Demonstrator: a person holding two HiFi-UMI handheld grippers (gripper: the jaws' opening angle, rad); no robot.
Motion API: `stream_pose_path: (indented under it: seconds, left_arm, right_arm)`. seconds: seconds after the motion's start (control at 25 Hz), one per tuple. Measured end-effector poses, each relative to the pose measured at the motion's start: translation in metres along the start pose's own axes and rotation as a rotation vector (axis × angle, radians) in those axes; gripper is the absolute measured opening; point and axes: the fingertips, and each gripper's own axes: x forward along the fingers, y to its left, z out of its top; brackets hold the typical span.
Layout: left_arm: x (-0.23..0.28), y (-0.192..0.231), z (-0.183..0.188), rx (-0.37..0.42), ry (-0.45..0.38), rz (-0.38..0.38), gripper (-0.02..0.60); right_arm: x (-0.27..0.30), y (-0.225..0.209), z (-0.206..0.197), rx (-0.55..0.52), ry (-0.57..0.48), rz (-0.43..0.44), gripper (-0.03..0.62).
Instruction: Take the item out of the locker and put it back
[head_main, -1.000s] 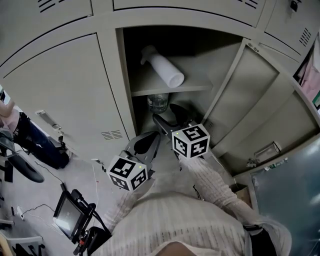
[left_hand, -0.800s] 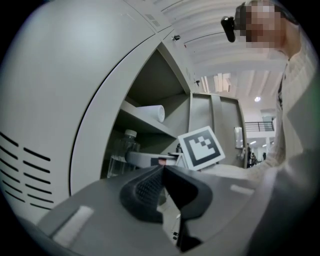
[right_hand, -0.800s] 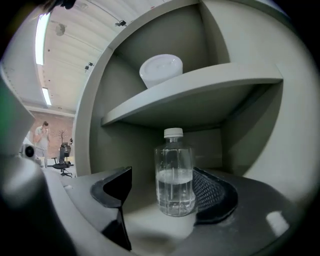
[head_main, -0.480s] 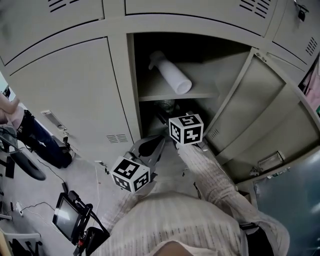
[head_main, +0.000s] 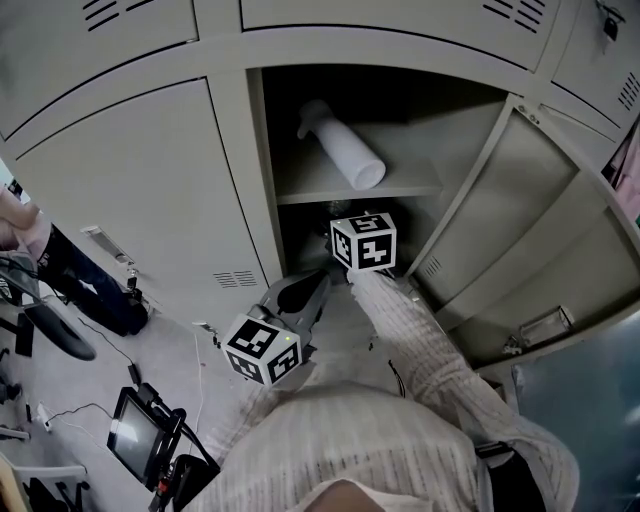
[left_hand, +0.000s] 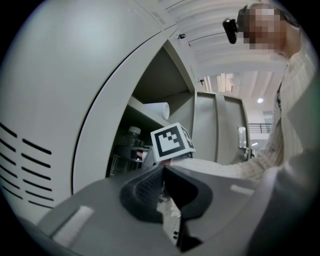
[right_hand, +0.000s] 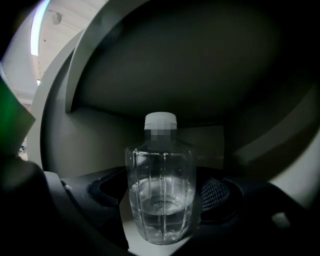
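Note:
A clear plastic bottle (right_hand: 161, 190) with a white cap, part full of water, stands upright on the floor of the locker's lower compartment (head_main: 300, 225). My right gripper (right_hand: 162, 212) reaches into that compartment; its jaws are opening, with the bottle between them and the pads (right_hand: 216, 195) just off its sides. In the head view only its marker cube (head_main: 363, 241) shows and hides the bottle. My left gripper (head_main: 300, 292) hangs lower left, outside the locker, shut and empty. The bottle (left_hand: 131, 137) also shows in the left gripper view.
A white bottle (head_main: 340, 150) lies on the upper shelf (head_main: 400, 188). The locker door (head_main: 520, 230) stands open to the right. A closed locker door (head_main: 130, 180) is at the left. A small monitor (head_main: 135, 435) and cables lie on the floor at lower left.
My right gripper has moved forward into the lower compartment, and its cube now covers the bottle in the head view. The left gripper has hardly moved.

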Motion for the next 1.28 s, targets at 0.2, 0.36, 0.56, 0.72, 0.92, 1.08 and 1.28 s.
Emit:
stream_pose_path:
  seconds: [0.2,0.36,0.56,0.72,0.92,1.08,1.28]
  left_arm:
    - [-0.001,0.001,-0.001,-0.003,-0.003,0.004,0.007]
    - [-0.001,0.004,-0.003,-0.008,0.003,0.007,0.007]
    - [0.0,0.005,-0.005,-0.018,0.012,0.004,0.007]
    - [-0.001,0.007,-0.007,-0.025,0.016,0.01,0.007]
    - [-0.003,0.005,-0.01,-0.03,0.027,0.0,0.006]
    - [-0.006,0.005,-0.009,-0.029,0.024,0.003,0.008]
    - [-0.011,0.005,-0.009,-0.037,0.018,0.012,0.007]
  right_arm:
    - [0.007,-0.001,0.002,-0.028,-0.044,-0.027,0.422]
    - [0.012,-0.001,0.002,-0.013,-0.059,-0.022,0.423]
    - [0.018,-0.003,0.001,-0.007,-0.058,-0.014,0.425]
    - [0.02,-0.003,0.001,-0.002,-0.061,-0.018,0.425]
    - [0.02,-0.004,0.001,0.003,-0.061,-0.041,0.425]
    - [0.02,-0.004,0.001,0.002,-0.056,-0.042,0.426]
    - [0.019,-0.006,0.001,0.003,-0.047,-0.061,0.426]
